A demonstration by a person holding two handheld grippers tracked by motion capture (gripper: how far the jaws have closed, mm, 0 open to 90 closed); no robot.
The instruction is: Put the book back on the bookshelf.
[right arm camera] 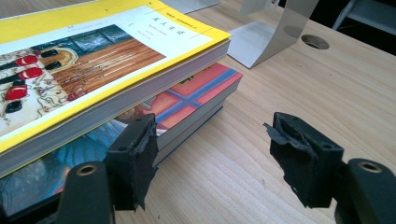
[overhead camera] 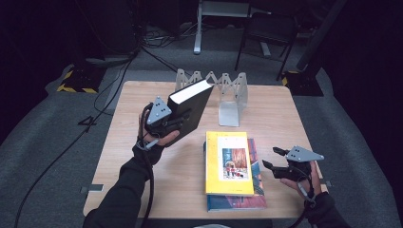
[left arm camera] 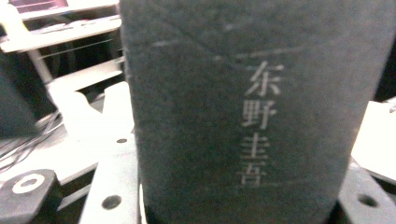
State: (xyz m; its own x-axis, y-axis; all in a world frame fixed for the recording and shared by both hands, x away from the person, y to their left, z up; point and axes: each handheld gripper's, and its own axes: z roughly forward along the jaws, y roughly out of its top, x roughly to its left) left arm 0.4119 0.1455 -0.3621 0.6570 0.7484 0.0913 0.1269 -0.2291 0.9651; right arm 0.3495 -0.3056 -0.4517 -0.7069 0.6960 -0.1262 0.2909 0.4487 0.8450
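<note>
My left gripper [overhead camera: 180,118] is shut on a thick black book [overhead camera: 191,107], held tilted above the table's left half; its white page edge faces up. In the left gripper view the black book's spine [left arm camera: 243,116] with pale characters stands right before the camera. A yellow book [overhead camera: 228,161] lies flat on top of a colourful book [overhead camera: 259,175] at the table's front middle. My right gripper [overhead camera: 272,158] hovers open just right of that stack. In the right gripper view my right gripper [right arm camera: 210,158] has bare table between its jaws, beside the yellow book [right arm camera: 93,60] and the colourful book [right arm camera: 191,100].
A metal accordion book rack [overhead camera: 223,90] stands at the back middle of the wooden table [overhead camera: 294,118]; its bent plate [right arm camera: 271,32] lies beyond the stack. A chair [overhead camera: 266,33] and cables sit on the floor behind.
</note>
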